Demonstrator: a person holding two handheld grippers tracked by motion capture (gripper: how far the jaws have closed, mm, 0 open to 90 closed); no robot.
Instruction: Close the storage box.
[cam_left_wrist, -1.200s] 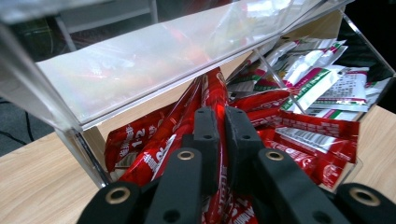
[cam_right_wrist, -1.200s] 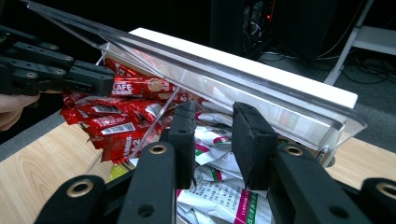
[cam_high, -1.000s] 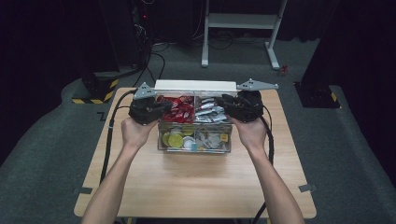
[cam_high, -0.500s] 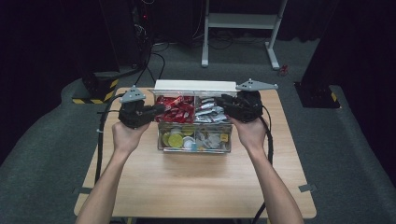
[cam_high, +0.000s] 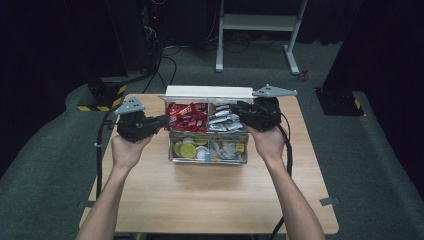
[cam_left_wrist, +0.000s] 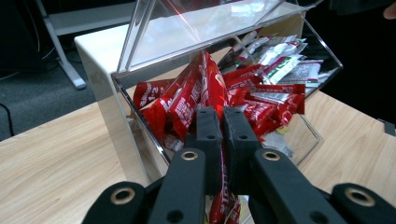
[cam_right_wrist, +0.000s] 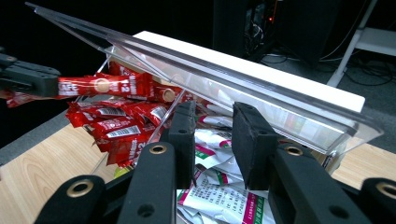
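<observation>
- We see a clear plastic box (cam_high: 207, 152) on the wooden table (cam_high: 210, 200), split into compartments, with its clear lid (cam_right_wrist: 224, 79) tilted up.
- The red packets (cam_high: 186, 116) lie heaped in the back left compartment; silver and white packets (cam_high: 224, 120) fill the back right one.
- In the high view our left gripper (cam_high: 162, 121) sits just left of the box, its tips at the edge of the red heap.
- In the left gripper view the jaws are pinched nearly together on one red packet (cam_left_wrist: 222, 140), which runs between the pads and hangs below them; the heap lies just beyond the tips.
- In the right gripper view we see that same packet (cam_right_wrist: 105, 86) stretched level, one end clamped in the left gripper's jaws and the other reaching toward the box.
- Our right gripper (cam_high: 241, 111) rests at the right end of the box, over the silver and white packets.
- Its jaws stand a narrow gap apart just under the raised lid; whether they press the lid's edge or only touch it we cannot quite tell, though they look closed as far as they go.
</observation>
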